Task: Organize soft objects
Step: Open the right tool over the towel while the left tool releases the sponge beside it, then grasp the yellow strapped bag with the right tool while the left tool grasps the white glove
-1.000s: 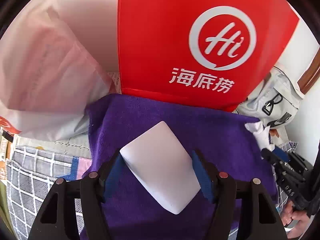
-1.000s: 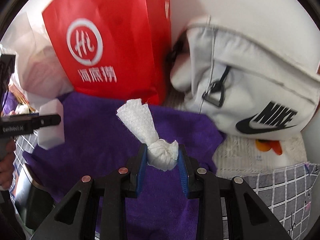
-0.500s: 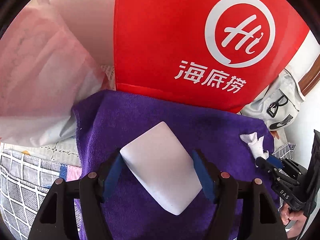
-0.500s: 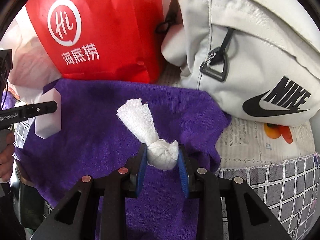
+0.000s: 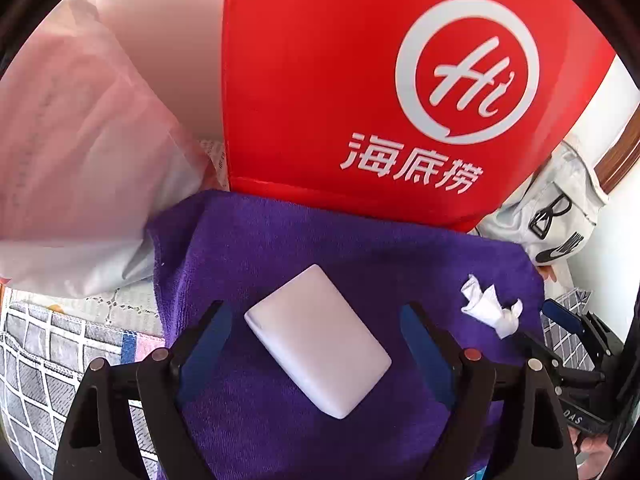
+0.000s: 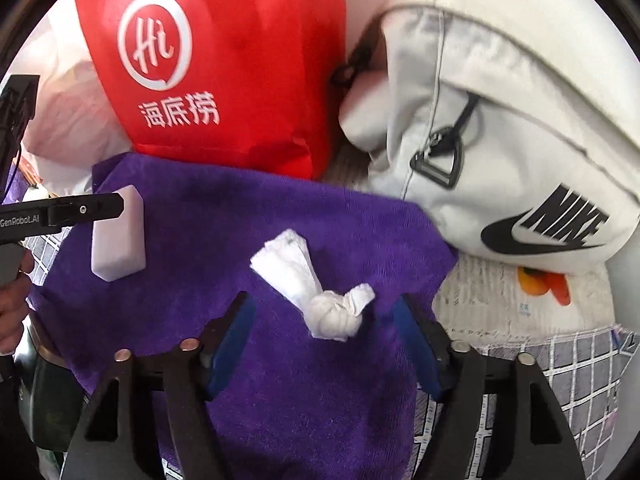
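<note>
A white sponge block [image 5: 318,344] lies on the purple towel [image 5: 280,248] between the blue pads of my left gripper [image 5: 316,340]. Its jaws are opening, and neither pad touches the block. A knotted white cloth [image 6: 320,288] lies on the same towel [image 6: 224,220] between the pads of my right gripper [image 6: 324,340], whose jaws are also opening with clear gaps on both sides. In the right wrist view the sponge block [image 6: 118,236] shows at the left, behind the left gripper's finger. The knotted cloth [image 5: 490,310] shows at the right in the left wrist view.
A red paper bag [image 5: 380,92] stands behind the towel. A white plastic bag [image 5: 80,160] lies to its left and a pale grey backpack [image 6: 500,140] to its right. Checked fabric [image 6: 560,380] covers the surface around the towel. A hand [image 6: 12,312] holds the left gripper.
Both grippers have let go. The left pads spread away from the sponge block, which now rests on the towel; the right pads spread away from the knotted cloth, which dropped onto the towel.
</note>
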